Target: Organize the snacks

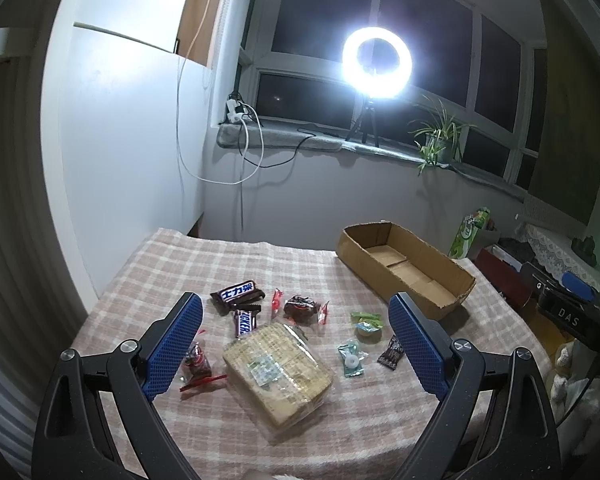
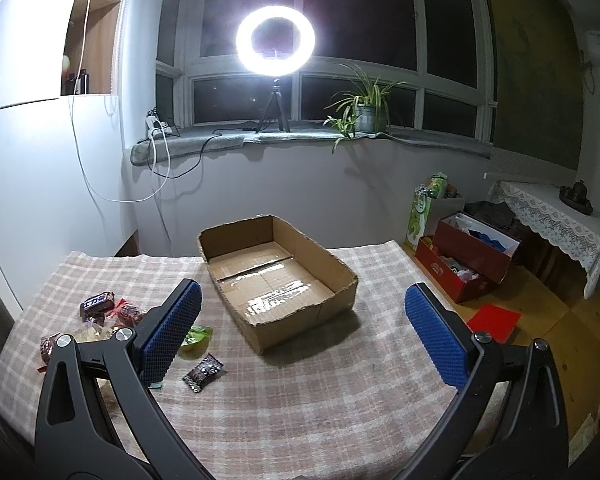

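Observation:
Several wrapped snacks lie on a plaid-covered table point(image 1: 260, 264). A clear pack of biscuits point(image 1: 276, 372) lies in the middle, two Snickers bars point(image 1: 239, 294) behind it, small red, green and dark candies around. My left gripper point(image 1: 296, 316) hangs open and empty above the biscuits. An empty cardboard box point(image 1: 404, 268) sits at the far right; in the right wrist view the box point(image 2: 276, 280) is straight ahead. My right gripper point(image 2: 304, 304) is open and empty in front of the box. A dark candy point(image 2: 204, 372) lies near its left finger.
A ring light on a tripod point(image 2: 275, 40) and a potted plant point(image 2: 366, 114) stand on the windowsill. Red boxes point(image 2: 468, 260) and a green carton point(image 2: 424, 208) sit on the floor right of the table. Cables hang down the left wall.

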Demonstrator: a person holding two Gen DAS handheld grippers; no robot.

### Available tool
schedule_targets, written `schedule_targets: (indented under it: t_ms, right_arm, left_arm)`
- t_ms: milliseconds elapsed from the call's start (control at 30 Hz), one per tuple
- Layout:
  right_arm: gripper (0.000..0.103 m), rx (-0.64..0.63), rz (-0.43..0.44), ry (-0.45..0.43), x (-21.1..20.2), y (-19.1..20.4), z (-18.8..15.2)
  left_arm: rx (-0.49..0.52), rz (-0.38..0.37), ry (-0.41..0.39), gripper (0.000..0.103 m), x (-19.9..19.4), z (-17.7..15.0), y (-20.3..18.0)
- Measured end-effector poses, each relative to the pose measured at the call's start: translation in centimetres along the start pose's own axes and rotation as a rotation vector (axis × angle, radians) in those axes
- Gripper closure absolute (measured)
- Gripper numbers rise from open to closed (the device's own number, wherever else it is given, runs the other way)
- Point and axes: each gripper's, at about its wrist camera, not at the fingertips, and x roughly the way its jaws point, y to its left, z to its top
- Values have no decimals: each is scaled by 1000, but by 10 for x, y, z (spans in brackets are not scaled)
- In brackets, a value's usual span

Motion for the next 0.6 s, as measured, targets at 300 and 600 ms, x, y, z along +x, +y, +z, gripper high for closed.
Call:
schedule_targets:
  t_ms: [300,600]
  right_arm:
    - [0,-38,184,73,23,20,2]
    - [0,-114,497,294,62,63,-17]
  left_arm:
    - [-95,-30,81,9,8,-11,31]
    - [-243,-106,224,10,32,-33,60]
